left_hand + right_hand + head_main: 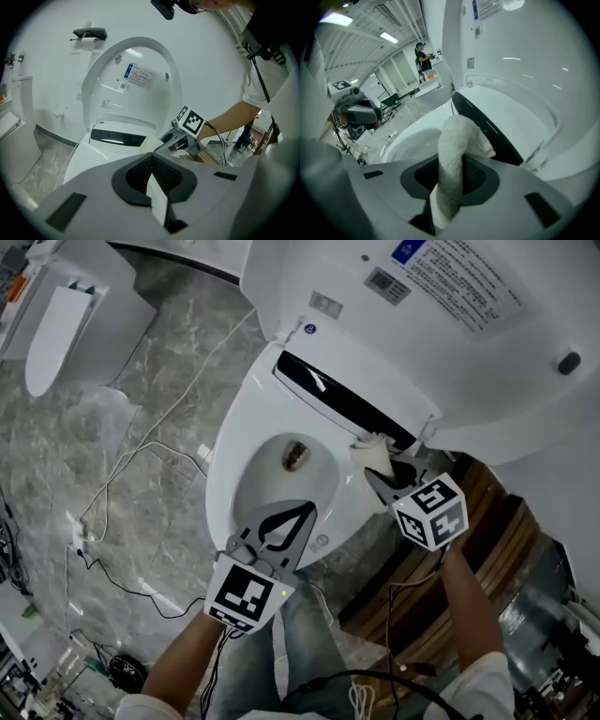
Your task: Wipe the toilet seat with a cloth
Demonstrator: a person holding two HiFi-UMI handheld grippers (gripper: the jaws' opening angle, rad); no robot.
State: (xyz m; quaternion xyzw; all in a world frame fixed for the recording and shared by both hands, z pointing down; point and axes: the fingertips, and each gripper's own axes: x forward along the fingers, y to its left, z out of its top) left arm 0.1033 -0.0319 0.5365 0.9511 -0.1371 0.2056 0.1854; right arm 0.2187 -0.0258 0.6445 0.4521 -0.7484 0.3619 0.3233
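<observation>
tongs, two sets. right tongs (382, 476): jaws closed on a white cloth (451, 145), which is pinched as a folded roll and sticks out past the tips. left tongs (298, 514): jaws pressed together, nothing held, hung over the near rim of the toilet seat (246, 432). cloth position: at the seat's far right corner, just beside the dark strip (342, 401) under the raised lid (450, 306); contact with the seat appears made but cannot be confirmed. step judged in hand: start of a wiping pass. recommended handling: the cloth's free end is to be laid flat, pressed lightly and drawn along the ring towards the near rim; the bowl opening (292, 474) is to be avoided, and a firm grip is advised so that the roll is not dragged out.
</observation>
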